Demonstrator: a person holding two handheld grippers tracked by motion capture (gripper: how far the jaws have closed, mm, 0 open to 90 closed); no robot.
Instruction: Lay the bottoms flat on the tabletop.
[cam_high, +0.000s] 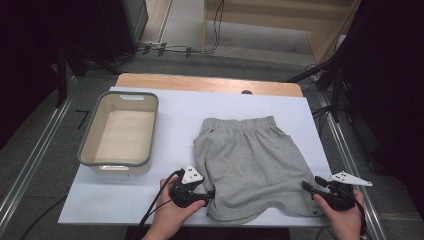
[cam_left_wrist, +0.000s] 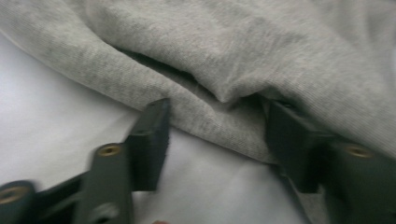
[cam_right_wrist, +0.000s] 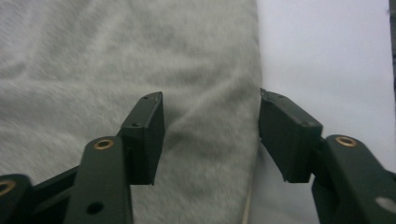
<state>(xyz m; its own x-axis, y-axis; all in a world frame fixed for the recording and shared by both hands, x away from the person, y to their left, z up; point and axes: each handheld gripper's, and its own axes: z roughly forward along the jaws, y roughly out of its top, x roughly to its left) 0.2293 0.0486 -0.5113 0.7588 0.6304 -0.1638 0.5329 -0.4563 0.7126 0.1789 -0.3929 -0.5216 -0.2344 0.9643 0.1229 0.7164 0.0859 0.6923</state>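
Grey shorts (cam_high: 250, 160) lie flat on the white table cover (cam_high: 120, 200), waistband toward the far side. My left gripper (cam_high: 210, 193) is at the near left hem of the shorts, held by a hand. In the left gripper view its jaws stand apart around a raised fold of the grey fabric (cam_left_wrist: 233, 56), and my left gripper (cam_left_wrist: 217, 126) is open. My right gripper (cam_high: 308, 186) is at the near right corner of the shorts. There my right gripper (cam_right_wrist: 210, 116) is open above the edge of the cloth (cam_right_wrist: 93, 56), one jaw over the fabric and one over the white cover.
A beige basin with a grey rim (cam_high: 86, 145) stands at the left of the table, nothing in it. Metal rails run along both table sides. Cables and dark stands lie on the floor beyond the far wooden edge (cam_high: 210, 82).
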